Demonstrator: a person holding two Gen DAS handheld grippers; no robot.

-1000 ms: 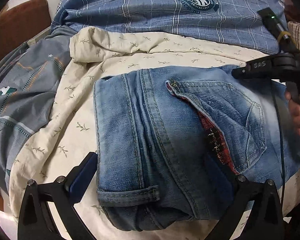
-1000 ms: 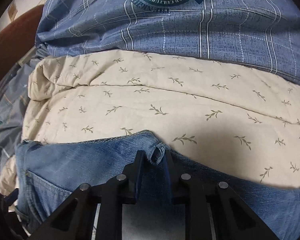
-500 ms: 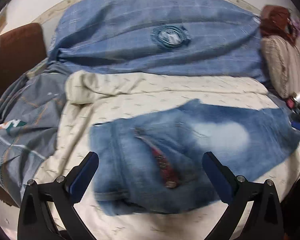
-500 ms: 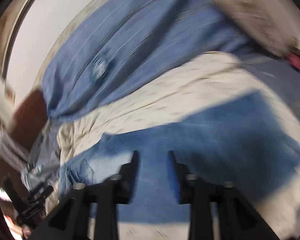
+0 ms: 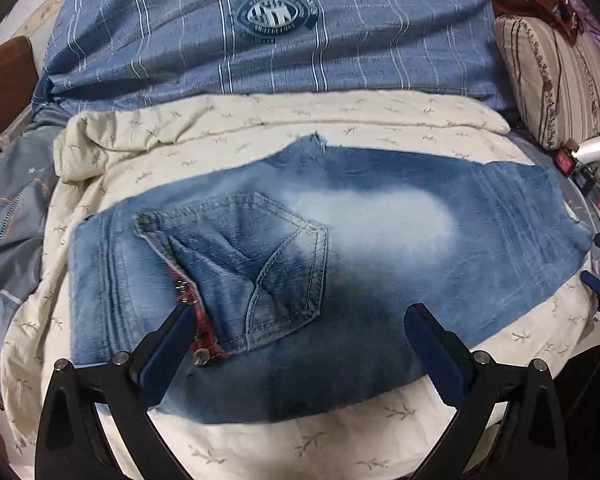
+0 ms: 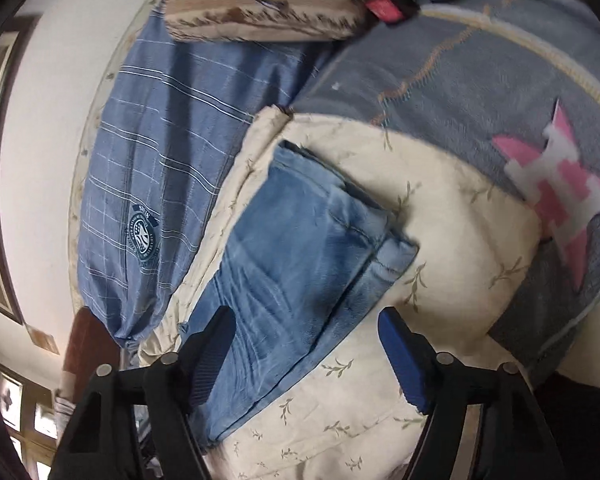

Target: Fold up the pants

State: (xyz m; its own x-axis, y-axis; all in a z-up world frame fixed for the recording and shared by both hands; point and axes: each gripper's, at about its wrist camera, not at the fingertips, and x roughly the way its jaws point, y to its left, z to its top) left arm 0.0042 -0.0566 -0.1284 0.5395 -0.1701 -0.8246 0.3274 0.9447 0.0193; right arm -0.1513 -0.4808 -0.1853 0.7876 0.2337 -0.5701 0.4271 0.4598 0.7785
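Blue denim pants (image 5: 340, 248) lie folded flat on a cream leaf-print sheet (image 5: 260, 136), waistband to the left, back pocket (image 5: 268, 276) facing up. My left gripper (image 5: 300, 344) hovers open above the near edge of the pants, nothing between its fingers. In the right wrist view the leg end of the pants (image 6: 300, 248) lies across the cream sheet (image 6: 460, 216). My right gripper (image 6: 312, 352) hangs above that end, its jaws opening and empty. Its blue-padded fingertips (image 5: 596, 284) show at the right edge of the left wrist view.
A blue plaid blanket with a round crest (image 5: 276, 12) lies behind the sheet. A grey blanket (image 5: 8, 208) spreads at the left, and again with a pink pattern (image 6: 560, 208). A striped cushion (image 5: 556, 80) and small clutter (image 5: 580, 160) sit at the right.
The right gripper let go of the denim edge, opened, swung away to the leg end and rolled. The left gripper drew back and rose, so the whole pants now show.
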